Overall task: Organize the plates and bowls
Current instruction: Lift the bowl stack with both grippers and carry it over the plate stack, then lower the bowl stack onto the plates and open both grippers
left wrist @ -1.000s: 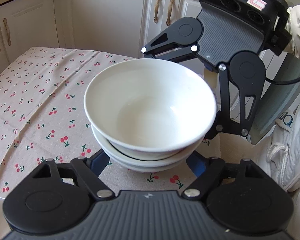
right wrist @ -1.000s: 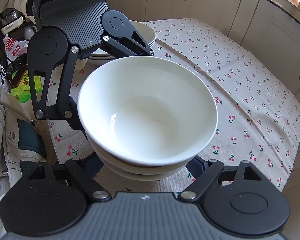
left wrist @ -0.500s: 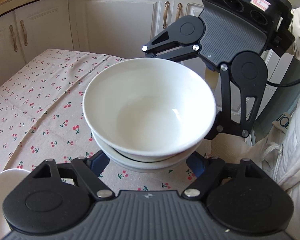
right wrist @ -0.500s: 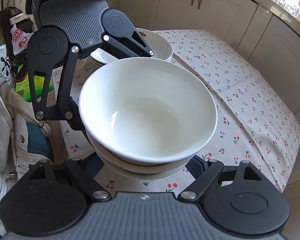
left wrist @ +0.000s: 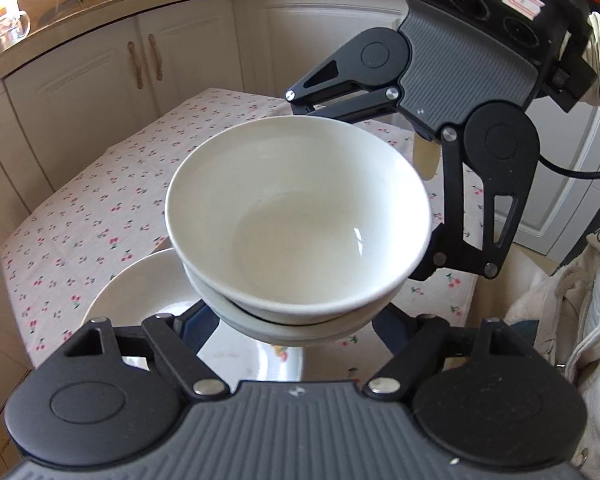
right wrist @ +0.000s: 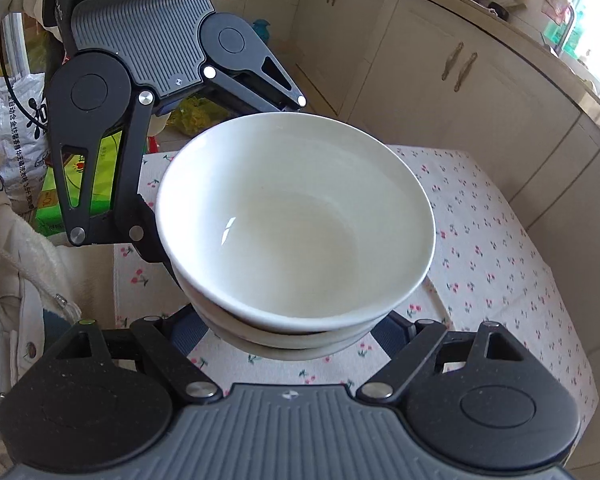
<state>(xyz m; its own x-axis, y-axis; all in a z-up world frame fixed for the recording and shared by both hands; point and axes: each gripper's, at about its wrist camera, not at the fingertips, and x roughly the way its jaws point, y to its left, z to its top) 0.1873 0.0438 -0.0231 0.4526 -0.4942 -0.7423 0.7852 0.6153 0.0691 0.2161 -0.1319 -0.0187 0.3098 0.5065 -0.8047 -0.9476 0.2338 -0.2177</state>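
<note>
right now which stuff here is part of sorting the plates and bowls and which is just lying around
Job:
- stacked white bowls, held by left gripper and right gripper
- white plate on the table

Lying about:
- cherry tablecloth
- green box
- printed bag

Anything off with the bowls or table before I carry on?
Nothing stands out. The stack of white bowls sits nested and roughly level, held between the left gripper and right gripper, with no chips or spills visible. The plate lies flat on the cherry tablecloth.
</note>
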